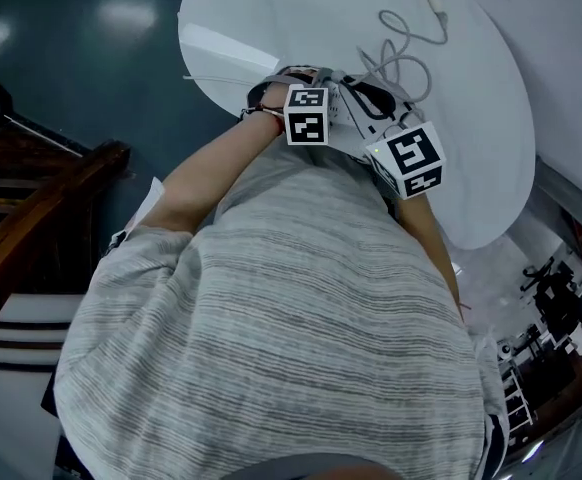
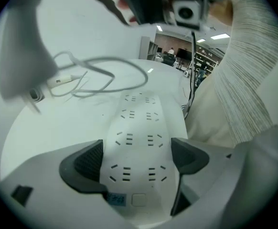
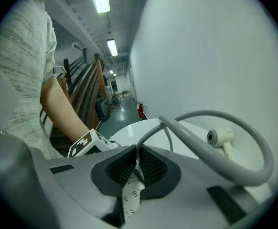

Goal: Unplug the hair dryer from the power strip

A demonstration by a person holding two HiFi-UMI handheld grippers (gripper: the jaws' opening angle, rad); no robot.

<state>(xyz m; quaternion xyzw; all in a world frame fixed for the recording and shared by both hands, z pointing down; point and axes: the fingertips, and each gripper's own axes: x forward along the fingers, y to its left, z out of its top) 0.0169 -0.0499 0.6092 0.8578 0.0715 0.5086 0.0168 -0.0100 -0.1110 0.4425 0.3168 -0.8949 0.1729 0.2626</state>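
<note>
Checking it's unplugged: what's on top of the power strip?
Nothing: every visible socket on the power strip is empty. Left gripper clamps its sides, covering its near edge. Right gripper holds the cord.

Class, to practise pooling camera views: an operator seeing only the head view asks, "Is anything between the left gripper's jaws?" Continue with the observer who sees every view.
Observer: Yes, the left gripper's pads press the power strip's sides.
Operator: Is any plug in it?
Observer: No, every socket showing in the left gripper view is empty.
Operator: And the right gripper?
Observer: Shut on the grey cord that loops to the hair dryer.
</note>
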